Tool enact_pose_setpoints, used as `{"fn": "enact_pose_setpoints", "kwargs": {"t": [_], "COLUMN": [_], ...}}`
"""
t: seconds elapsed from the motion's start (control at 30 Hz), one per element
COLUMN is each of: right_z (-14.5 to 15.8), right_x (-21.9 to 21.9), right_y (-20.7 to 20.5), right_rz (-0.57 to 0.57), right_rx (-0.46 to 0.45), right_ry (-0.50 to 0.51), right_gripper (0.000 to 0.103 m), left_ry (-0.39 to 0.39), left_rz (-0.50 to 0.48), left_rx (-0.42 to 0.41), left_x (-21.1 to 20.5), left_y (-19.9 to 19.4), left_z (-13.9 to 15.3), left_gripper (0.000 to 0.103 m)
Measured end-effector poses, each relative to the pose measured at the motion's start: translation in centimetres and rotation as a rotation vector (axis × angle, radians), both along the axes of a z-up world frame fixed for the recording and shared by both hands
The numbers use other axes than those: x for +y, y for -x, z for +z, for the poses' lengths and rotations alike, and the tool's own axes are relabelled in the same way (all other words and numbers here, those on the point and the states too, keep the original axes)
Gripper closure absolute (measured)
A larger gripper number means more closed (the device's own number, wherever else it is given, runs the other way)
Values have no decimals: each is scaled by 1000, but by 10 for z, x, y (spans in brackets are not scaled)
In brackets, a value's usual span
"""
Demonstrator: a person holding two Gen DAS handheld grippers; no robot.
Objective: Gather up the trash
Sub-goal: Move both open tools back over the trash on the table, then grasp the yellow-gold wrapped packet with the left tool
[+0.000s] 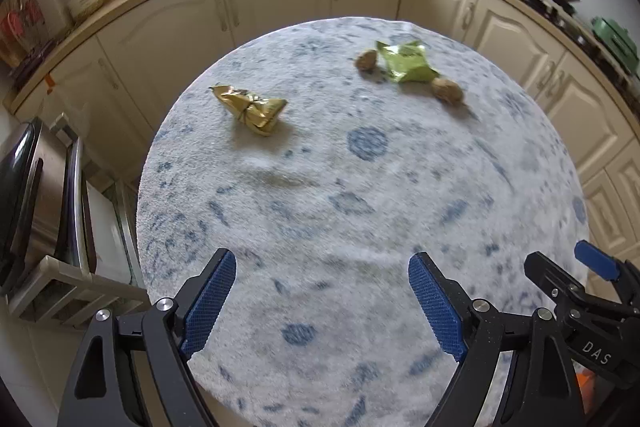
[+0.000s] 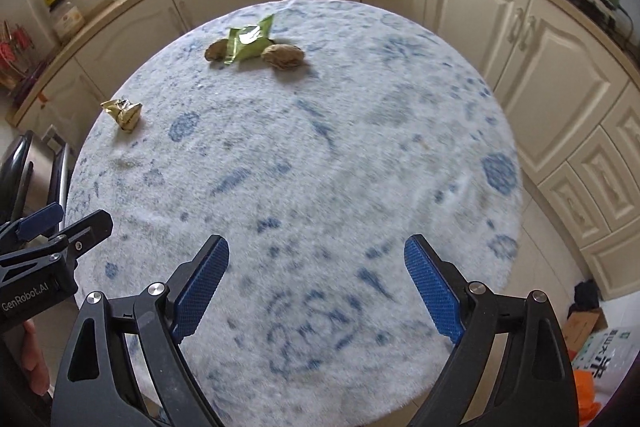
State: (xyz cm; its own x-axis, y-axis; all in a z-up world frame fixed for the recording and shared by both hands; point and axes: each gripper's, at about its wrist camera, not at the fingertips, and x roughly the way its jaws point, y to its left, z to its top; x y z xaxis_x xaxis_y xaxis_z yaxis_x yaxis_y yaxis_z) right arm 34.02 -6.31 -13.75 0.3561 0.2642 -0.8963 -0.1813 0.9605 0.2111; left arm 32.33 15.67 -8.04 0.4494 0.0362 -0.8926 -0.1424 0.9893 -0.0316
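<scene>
Both the left tongs (image 1: 322, 303) and right tongs (image 2: 316, 287) tilt steeply down over the near edge of the round blue-patterned cloth-covered worktop (image 1: 360, 187), jaws wide apart, empty. The crumpled gold foil wrapper (image 1: 250, 109) lies upper left and the crumpled green wrapper (image 1: 404, 61) upper centre between two brown nutshells (image 1: 448, 90), with bare cloth between tongs and trash.

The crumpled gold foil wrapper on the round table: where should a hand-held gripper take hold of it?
Grip the crumpled gold foil wrapper across its pinched middle, coming from above. It lies flat and alone on the blue-patterned tablecloth, with the waist narrower than its flared ends.
</scene>
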Motion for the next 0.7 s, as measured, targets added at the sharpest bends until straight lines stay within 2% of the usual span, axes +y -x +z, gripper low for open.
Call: {"fn": "enact_pose_setpoints", "kwargs": {"t": [0.23,0.43,0.6,0.7], "right_z": [-7,-20,-35,-45], "right_x": [24,38,49,54], "right_y": [-52,-110,-150,-166], "right_rz": [60,95,117,132], "right_rx": [7,18,32,48], "right_ry": [16,29,38,37], "right_gripper": [12,12,12,12], "left_ry": [69,57,87,146], "left_rz": [124,215,258,284], "left_rx": [46,78,105,106], "left_x": [36,59,73,84], "left_y": [-56,-112,-152,-166], "left_z": [-18,-38,-60,-73], "left_gripper": [18,18,18,19]}}
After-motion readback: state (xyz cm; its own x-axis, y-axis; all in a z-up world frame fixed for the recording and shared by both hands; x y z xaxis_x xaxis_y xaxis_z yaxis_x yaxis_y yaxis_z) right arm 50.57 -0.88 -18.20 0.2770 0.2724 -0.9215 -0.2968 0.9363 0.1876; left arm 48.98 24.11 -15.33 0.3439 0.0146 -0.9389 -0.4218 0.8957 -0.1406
